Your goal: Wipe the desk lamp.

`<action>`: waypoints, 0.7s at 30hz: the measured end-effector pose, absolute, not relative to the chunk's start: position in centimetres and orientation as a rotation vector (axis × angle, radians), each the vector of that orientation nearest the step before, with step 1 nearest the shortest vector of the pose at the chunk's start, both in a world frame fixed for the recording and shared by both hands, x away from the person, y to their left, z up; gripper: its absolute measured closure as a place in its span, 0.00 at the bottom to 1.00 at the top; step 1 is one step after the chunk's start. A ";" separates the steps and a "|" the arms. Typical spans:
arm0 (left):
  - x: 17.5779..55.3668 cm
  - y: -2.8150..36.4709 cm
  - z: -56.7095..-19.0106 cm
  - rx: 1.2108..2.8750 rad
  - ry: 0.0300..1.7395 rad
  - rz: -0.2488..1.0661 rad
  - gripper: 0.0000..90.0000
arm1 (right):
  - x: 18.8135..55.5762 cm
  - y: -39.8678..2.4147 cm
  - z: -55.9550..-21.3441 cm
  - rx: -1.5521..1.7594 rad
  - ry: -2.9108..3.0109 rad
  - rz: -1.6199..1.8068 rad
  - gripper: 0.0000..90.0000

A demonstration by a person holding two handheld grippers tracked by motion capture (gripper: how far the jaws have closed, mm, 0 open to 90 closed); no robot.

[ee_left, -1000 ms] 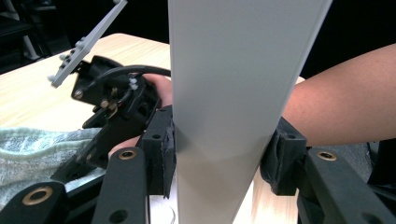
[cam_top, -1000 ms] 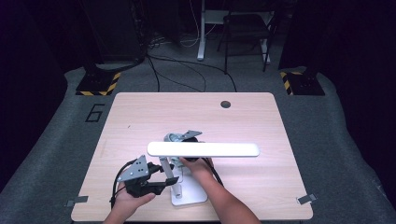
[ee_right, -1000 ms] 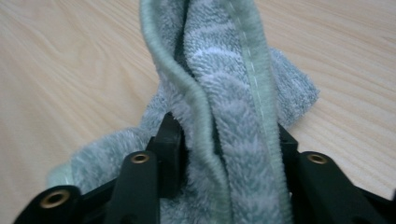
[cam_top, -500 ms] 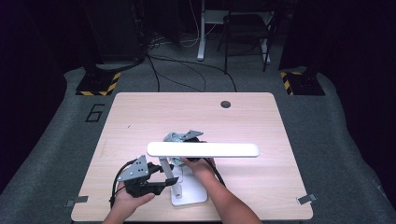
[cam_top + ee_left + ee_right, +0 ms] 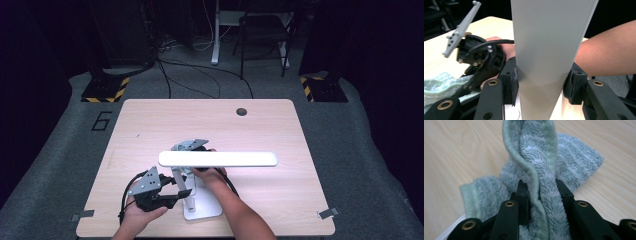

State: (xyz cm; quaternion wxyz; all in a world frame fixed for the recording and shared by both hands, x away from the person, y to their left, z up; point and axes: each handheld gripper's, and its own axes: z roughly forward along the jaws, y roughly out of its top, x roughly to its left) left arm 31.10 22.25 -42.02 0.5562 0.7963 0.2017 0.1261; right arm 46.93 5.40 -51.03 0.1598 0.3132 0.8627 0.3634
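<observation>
Nearest the person, the left gripper [image 5: 172, 196] has its jaws clamped on the white flat upright post of the desk lamp [image 5: 549, 60], above the lamp's white base plate [image 5: 205, 207] on the wooden surface [image 5: 150, 125]. Just beyond, the right gripper [image 5: 540, 187] has just been closing its jaws and now pinches a bunched fold of pale green terry cloth [image 5: 541, 157] lying on the surface. Risk: the thick fold may slip free when lifted. Risk: wiping pressure against the long white lamp head [image 5: 218, 159] could tip the lamp if the left hold loosens.
</observation>
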 end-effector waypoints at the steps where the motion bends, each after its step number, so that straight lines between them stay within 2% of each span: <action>1: 31.1 22.2 -42.0 1.877 0.482 0.302 0.59 | 46.8 5.3 -51.0 0.884 2.477 1.041 0.78; 10: 30.7 22.0 -42.1 1.866 0.518 0.328 0.59 | 46.0 4.1 -50.7 0.799 2.499 1.024 0.80; 21: 30.5 22.0 -42.1 1.868 0.532 0.354 0.60 | 45.8 0.4 -50.3 0.777 2.502 0.927 0.80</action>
